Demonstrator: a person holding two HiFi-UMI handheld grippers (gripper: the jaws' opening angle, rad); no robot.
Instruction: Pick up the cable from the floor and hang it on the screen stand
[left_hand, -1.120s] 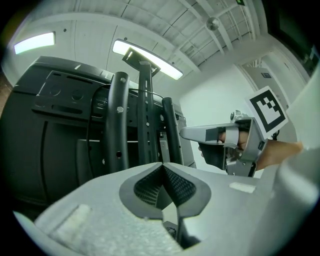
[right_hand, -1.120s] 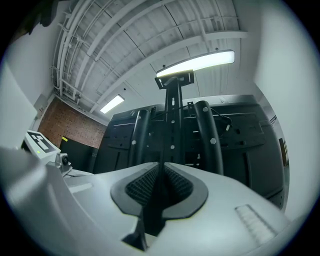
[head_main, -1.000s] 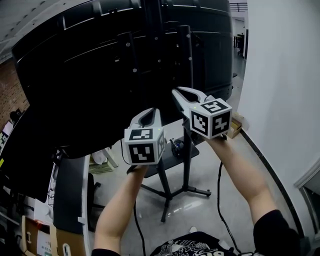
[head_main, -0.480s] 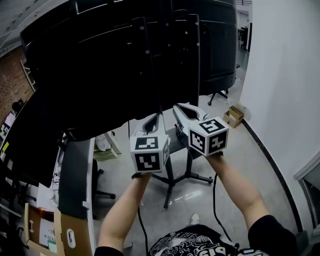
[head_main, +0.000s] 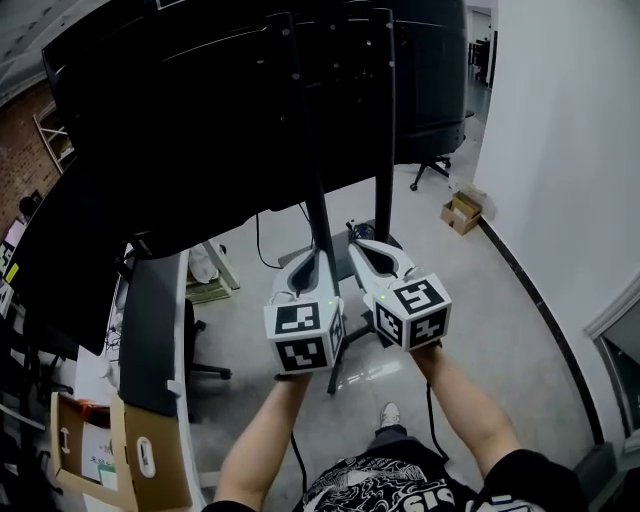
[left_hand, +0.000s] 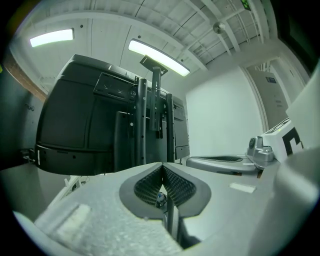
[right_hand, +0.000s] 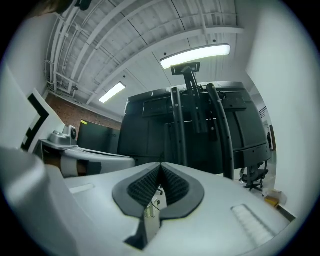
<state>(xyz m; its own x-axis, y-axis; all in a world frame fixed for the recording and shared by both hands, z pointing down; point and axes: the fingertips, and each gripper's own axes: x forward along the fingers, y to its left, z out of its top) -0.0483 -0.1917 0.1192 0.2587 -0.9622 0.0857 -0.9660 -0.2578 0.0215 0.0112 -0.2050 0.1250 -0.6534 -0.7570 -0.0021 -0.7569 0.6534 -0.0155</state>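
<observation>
The left gripper (head_main: 310, 256) and right gripper (head_main: 358, 243), both clenched on nothing at lower centre, point up the stand (head_main: 317, 200), with a thin cable (head_main: 258, 238) dangling upper left, nearer the left gripper.

Two grippers side by side before the screen stand.
The screen (head_main: 200, 130) fills the upper part of the head view, carried on the stand (head_main: 386, 150), whose legs spread on the floor (head_main: 500, 330) below it. The left gripper (head_main: 305, 262) and the right gripper (head_main: 362, 248) sit just beside each other in front of the stand's poles. A bench (head_main: 150, 330) runs along the left, under the screen. A chair (head_main: 432, 172) and a box (head_main: 458, 212) lie behind at the right, near the wall (head_main: 570, 150).
</observation>
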